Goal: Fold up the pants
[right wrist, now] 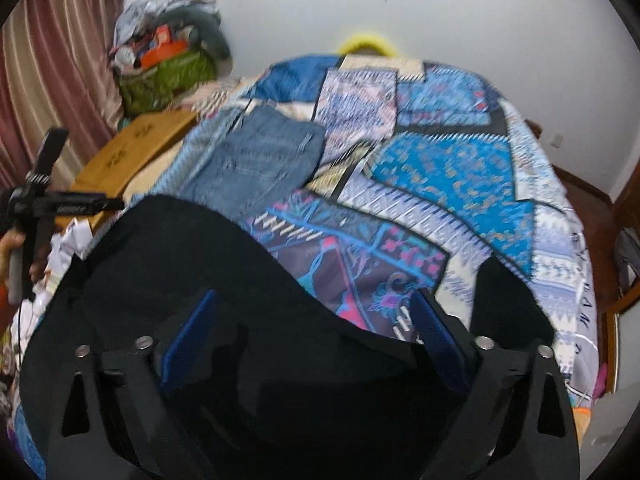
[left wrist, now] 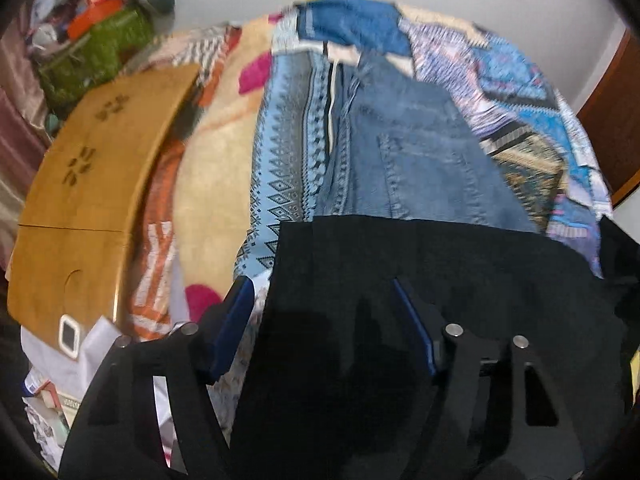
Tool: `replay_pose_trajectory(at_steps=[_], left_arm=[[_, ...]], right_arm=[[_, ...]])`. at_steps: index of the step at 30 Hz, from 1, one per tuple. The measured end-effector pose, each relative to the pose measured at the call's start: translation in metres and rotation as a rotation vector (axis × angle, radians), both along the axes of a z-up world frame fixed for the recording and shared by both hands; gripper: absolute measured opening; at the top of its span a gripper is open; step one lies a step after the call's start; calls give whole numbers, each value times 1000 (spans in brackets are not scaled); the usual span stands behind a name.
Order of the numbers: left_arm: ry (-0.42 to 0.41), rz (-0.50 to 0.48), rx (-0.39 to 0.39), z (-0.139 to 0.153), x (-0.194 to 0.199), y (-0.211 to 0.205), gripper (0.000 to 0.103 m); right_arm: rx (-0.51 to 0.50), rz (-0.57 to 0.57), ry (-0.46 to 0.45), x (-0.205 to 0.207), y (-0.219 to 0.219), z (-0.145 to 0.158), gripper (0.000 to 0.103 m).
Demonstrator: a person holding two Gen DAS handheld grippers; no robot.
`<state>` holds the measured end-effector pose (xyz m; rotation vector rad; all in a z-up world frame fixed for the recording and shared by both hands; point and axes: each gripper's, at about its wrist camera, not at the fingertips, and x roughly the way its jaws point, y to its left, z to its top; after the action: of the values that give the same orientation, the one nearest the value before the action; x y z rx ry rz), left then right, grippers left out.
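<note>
Black pants (left wrist: 420,276) (right wrist: 168,248) lie at the near edge of the bed and fill the lower part of both views. My left gripper (left wrist: 324,300) is open, its blue pads (left wrist: 232,320) wide apart with the black cloth lying between and over them. My right gripper (right wrist: 316,320) is open too, blue pads (right wrist: 192,332) spread, and the black cloth drapes between them. The left gripper's body also shows in the right wrist view (right wrist: 48,204), at the far left. Whether either gripper pinches cloth is hidden.
Folded blue jeans (left wrist: 420,152) (right wrist: 260,160) lie on the patterned blue bedspread (right wrist: 448,168) beyond the black pants. A wooden board (left wrist: 92,184) (right wrist: 132,148) sits on the bed's left side. A green basket of clutter (right wrist: 168,76) stands at the back left, by the curtain.
</note>
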<state>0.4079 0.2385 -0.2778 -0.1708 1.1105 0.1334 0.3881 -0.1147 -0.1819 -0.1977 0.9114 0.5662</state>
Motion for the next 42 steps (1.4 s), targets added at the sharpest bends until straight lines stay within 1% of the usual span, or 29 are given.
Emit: replay_pose_trajectory(at_steps=[2, 5, 6, 7, 9, 11, 13, 15, 16, 17, 19, 20, 21, 22, 23, 24, 26, 27, 29, 32, 34, 36, 37, 38, 42], left_arm=[[32, 13, -14, -13, 12, 7, 69], [76, 30, -91, -32, 27, 16, 60], [86, 35, -96, -37, 30, 17, 60], [92, 36, -93, -40, 33, 18, 60], [101, 25, -90, -46, 37, 16, 60], [102, 33, -88, -51, 38, 15, 60], [101, 39, -78, -52, 38, 14, 60], [100, 35, -54, -51, 40, 12, 57], [98, 32, -41, -50, 39, 10, 56], [97, 31, -33, -50, 39, 10, 52], [88, 28, -3, -47, 39, 5, 48], [83, 28, 8, -44, 38, 4, 44], [78, 31, 14, -42, 36, 3, 40], [70, 34, 18, -39, 33, 3, 38], [66, 34, 22, -36, 31, 3, 33], [62, 31, 32, -33, 27, 2, 29], [55, 26, 62, -26, 25, -2, 17], [51, 21, 64, -23, 23, -3, 9], [37, 19, 62, -12, 15, -2, 8], [-8, 0, 74, 14, 0, -2, 7], [-44, -7, 95, 32, -12, -6, 6], [-92, -13, 107, 56, -27, -10, 6], [-119, -12, 103, 70, -38, -10, 6], [-134, -9, 98, 78, -45, -9, 6], [-192, -6, 76, 110, -88, -9, 4]], right_arm=[[-5, 25, 6, 4, 4, -5, 92], [-29, 51, 26, 13, 11, -14, 92], [-36, 57, 37, 17, 13, -17, 91], [-43, 65, 54, 20, 15, -21, 89], [-60, 75, 106, 29, 20, -31, 78], [-63, 89, 152, 35, 24, -39, 73], [-59, 100, 188, 39, 29, -46, 72], [-51, 112, 223, 42, 34, -53, 68], [-45, 112, 229, 42, 37, -55, 68], [-43, 109, 221, 42, 39, -56, 67], [-50, 111, 194, 40, 44, -55, 60], [-58, 113, 177, 37, 45, -55, 49], [-66, 113, 163, 35, 47, -55, 35], [-73, 104, 150, 33, 47, -55, 28], [-72, 108, 150, 30, 47, -55, 18], [-75, 108, 146, 29, 47, -54, 12], [-90, 113, 129, 23, 47, -54, 9], [-92, 115, 122, 21, 47, -52, 7], [-81, 107, 107, 17, 45, -47, 6], [-74, 106, 65, 9, 44, -31, 6], [-60, 107, 31, 2, 44, -16, 5], [-55, 104, -23, -7, 44, 4, 5], [-49, 102, -46, -12, 44, 12, 5], [-38, 96, -73, -18, 43, 23, 5], [-5, 103, -118, -41, 38, 54, 5]])
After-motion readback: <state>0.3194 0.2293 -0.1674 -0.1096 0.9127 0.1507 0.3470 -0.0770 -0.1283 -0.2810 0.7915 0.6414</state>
